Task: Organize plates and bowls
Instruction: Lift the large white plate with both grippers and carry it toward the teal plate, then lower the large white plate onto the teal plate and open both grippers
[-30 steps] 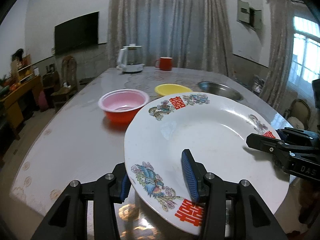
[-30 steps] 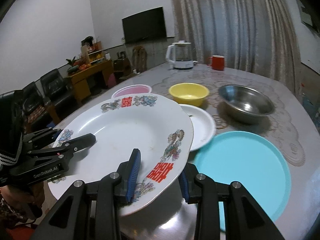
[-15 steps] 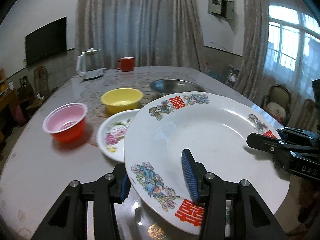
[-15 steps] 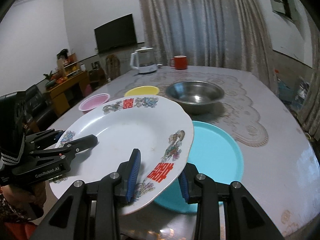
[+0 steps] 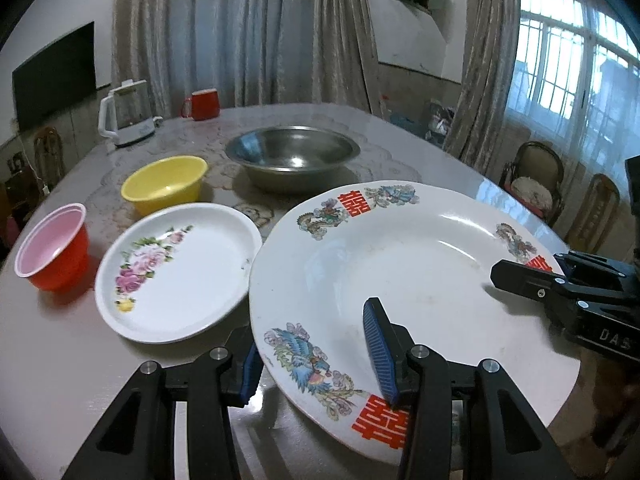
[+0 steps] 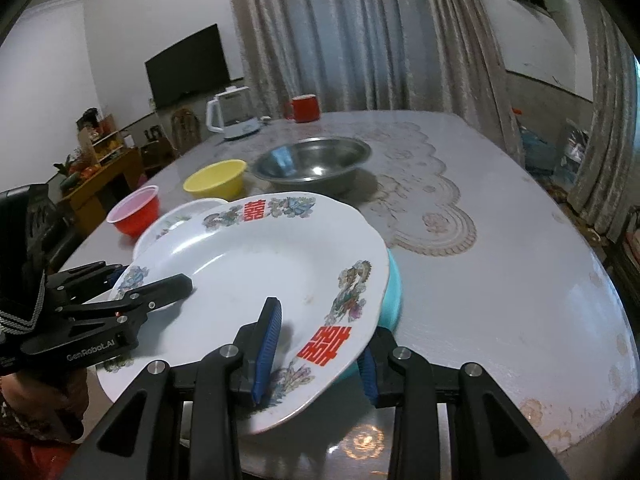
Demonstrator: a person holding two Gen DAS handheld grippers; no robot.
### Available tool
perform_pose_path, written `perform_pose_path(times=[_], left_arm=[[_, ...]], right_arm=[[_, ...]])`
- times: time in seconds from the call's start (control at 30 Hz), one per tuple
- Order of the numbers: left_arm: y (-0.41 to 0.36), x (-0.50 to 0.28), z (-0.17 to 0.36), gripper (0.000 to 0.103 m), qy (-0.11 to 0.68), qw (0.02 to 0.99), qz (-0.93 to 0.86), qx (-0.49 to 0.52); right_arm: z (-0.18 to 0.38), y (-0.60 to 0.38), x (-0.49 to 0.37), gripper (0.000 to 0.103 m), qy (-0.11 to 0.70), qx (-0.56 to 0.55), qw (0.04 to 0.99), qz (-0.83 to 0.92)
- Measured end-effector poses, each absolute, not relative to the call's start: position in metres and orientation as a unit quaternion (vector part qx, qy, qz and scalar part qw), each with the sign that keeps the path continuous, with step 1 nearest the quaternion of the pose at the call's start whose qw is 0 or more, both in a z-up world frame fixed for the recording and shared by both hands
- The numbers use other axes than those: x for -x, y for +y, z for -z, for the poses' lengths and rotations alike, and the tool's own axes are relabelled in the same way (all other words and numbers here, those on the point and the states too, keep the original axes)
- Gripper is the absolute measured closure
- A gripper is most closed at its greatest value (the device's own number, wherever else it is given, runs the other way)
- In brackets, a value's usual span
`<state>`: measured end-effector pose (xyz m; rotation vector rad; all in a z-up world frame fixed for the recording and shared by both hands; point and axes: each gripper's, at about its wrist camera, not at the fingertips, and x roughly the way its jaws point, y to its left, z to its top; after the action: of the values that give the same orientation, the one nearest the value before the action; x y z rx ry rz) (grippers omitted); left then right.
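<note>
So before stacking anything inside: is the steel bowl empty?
Empty, as far as the views show: the steel bowl shows only bare metal and reflections inside, in both wrist views.

A home dining room: wall television (image 6: 188, 66) at 10 o'clock, curtains (image 5: 240, 32) at 12, kettle (image 5: 127, 114) on the desk (image 6: 500, 248).

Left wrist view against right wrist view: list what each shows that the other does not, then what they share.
Only the left wrist view shows the whole face of the flowered plate, the window and the chairs beneath it. Only the right wrist view shows the turquoise tray under the big plate, and the wooden cabinet. Both show the left gripper and right gripper clamping opposite rims of the big plate, plus the steel bowl, yellow bowl, red bowl, kettle and red mug.
</note>
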<state>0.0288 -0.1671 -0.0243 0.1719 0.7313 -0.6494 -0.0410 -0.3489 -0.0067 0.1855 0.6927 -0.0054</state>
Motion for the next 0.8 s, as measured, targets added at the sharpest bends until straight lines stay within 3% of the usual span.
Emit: perform_pose_path(times=[0.2, 0.8], left_arm=[[-0.18, -0.039, 0.039, 0.055, 0.384, 0.872, 0.289, -0.098], [-0.193, -0.047, 0.044, 0.055, 0.373, 0.886, 0.234, -0.146]], right_arm=[[0.022, -0.361, 0.032, 0.068, 0.356, -0.105, 0.928, 0.006], [0.043, -0.364, 0.0, 0.069, 0.373, -0.085, 0.923, 0.049]])
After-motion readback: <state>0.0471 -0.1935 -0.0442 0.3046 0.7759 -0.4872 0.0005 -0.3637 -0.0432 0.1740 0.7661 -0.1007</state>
